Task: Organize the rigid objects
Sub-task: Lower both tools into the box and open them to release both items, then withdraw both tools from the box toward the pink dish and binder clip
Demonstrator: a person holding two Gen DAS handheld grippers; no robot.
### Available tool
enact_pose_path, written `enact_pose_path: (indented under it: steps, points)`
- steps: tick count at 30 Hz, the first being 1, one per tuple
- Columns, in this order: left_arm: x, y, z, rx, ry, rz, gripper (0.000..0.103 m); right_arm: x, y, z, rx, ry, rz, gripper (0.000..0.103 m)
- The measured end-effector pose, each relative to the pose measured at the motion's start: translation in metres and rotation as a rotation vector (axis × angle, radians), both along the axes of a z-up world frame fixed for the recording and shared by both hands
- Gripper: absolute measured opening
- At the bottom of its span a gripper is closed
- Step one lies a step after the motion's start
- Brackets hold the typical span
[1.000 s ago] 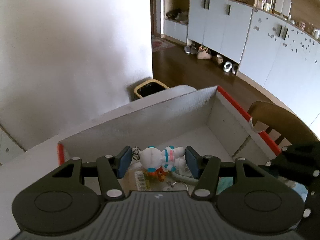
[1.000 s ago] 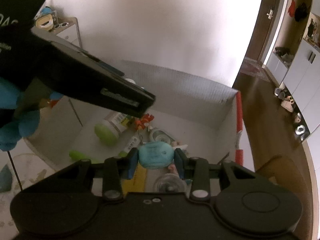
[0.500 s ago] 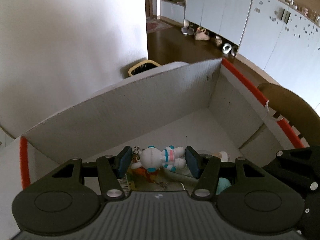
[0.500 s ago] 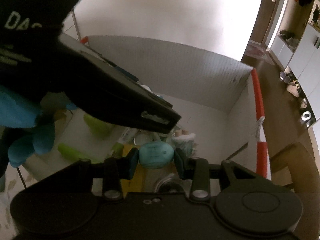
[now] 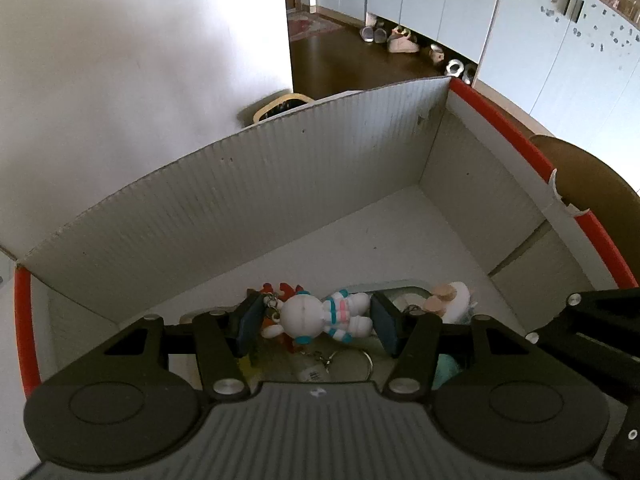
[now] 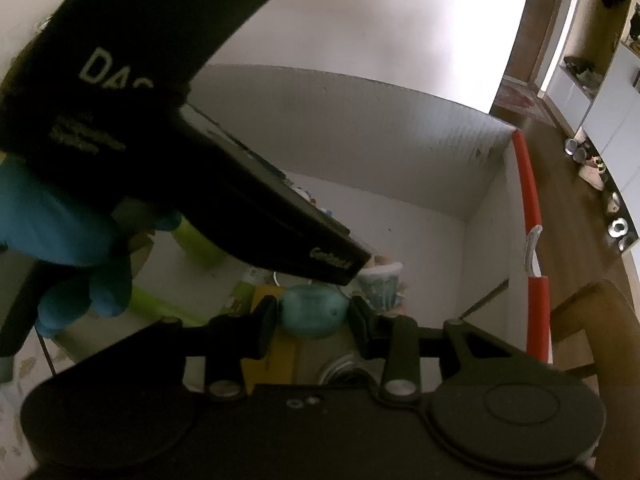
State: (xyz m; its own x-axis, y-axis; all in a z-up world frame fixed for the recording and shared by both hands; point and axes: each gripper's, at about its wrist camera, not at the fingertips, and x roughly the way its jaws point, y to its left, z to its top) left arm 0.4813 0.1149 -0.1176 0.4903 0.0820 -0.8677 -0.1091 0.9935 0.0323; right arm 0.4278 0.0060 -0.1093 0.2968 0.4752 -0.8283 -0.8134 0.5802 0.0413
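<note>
My left gripper (image 5: 314, 322) is shut on a white astronaut figure (image 5: 320, 316) with blue and pink stripes, held low inside the white cardboard box (image 5: 280, 184) with red rims. My right gripper (image 6: 314, 314) is shut on a teal rounded object (image 6: 312, 310), also held inside the same box (image 6: 400, 128), just above its contents. The left gripper's black body (image 6: 224, 184) and a blue-gloved hand (image 6: 60, 240) cross the right wrist view's left half.
Inside the box lie an orange toy (image 5: 280, 292), a key ring (image 5: 348, 364), a small patterned cup (image 6: 380, 284), green objects (image 6: 196, 244), a yellow item (image 6: 276, 344) and a round metal lid (image 6: 344, 368). A wooden chair (image 5: 588, 176) stands right of the box.
Both grippers have moved forward and down into the box with their objects still held. The box walls now fill more of both views.
</note>
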Motion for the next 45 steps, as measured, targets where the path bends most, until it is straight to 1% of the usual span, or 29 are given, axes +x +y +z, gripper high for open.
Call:
enact_pose_path:
  steps: [3, 8, 10, 13, 16, 23, 26, 28, 36, 37, 39, 44, 45]
  points:
    - [0.001, -0.001, -0.001, 0.006, 0.005, 0.003, 0.059, 0.002, 0.002, -0.001, -0.004, -0.004, -0.005, 0.041]
    - [0.000, -0.002, 0.000, 0.007, 0.004, 0.009, 0.059, 0.004, 0.000, 0.002, 0.007, 0.001, -0.013, 0.042]
    - [-0.001, -0.001, 0.002, 0.012, -0.003, 0.016, 0.059, 0.006, -0.002, 0.004, 0.009, -0.001, -0.014, 0.044]
    - [-0.005, -0.001, 0.005, 0.014, -0.010, 0.022, 0.059, 0.002, -0.005, 0.006, 0.020, -0.005, -0.014, 0.051]
    - [-0.009, -0.001, 0.009, 0.017, -0.023, 0.023, 0.059, -0.001, -0.007, 0.010, 0.032, -0.012, -0.014, 0.054]
    - [-0.019, -0.007, 0.030, 0.016, -0.065, 0.017, 0.060, -0.010, -0.013, 0.026, 0.043, -0.037, -0.013, 0.056]
    - [-0.026, -0.011, 0.041, 0.024, -0.086, 0.010, 0.060, -0.015, -0.016, 0.037, 0.052, -0.050, -0.016, 0.057]
    - [-0.029, -0.013, 0.049, 0.026, -0.098, 0.010, 0.060, -0.019, -0.019, 0.045, 0.060, -0.065, -0.017, 0.062]
    - [-0.049, -0.022, 0.082, 0.052, -0.149, 0.010, 0.060, -0.041, -0.034, 0.074, 0.095, -0.112, -0.014, 0.064]
    - [-0.052, -0.024, 0.086, 0.056, -0.155, 0.010, 0.061, -0.044, -0.036, 0.078, 0.099, -0.117, -0.013, 0.067]
    - [-0.059, -0.027, 0.092, 0.060, -0.169, 0.011, 0.073, -0.050, -0.041, 0.085, 0.106, -0.131, -0.013, 0.070]
    - [-0.079, -0.039, 0.107, 0.069, -0.213, 0.008, 0.074, -0.063, -0.055, 0.099, 0.133, -0.147, -0.014, 0.074]
    - [-0.083, -0.041, 0.110, 0.068, -0.215, 0.007, 0.074, -0.066, -0.058, 0.102, 0.138, -0.150, -0.013, 0.076]
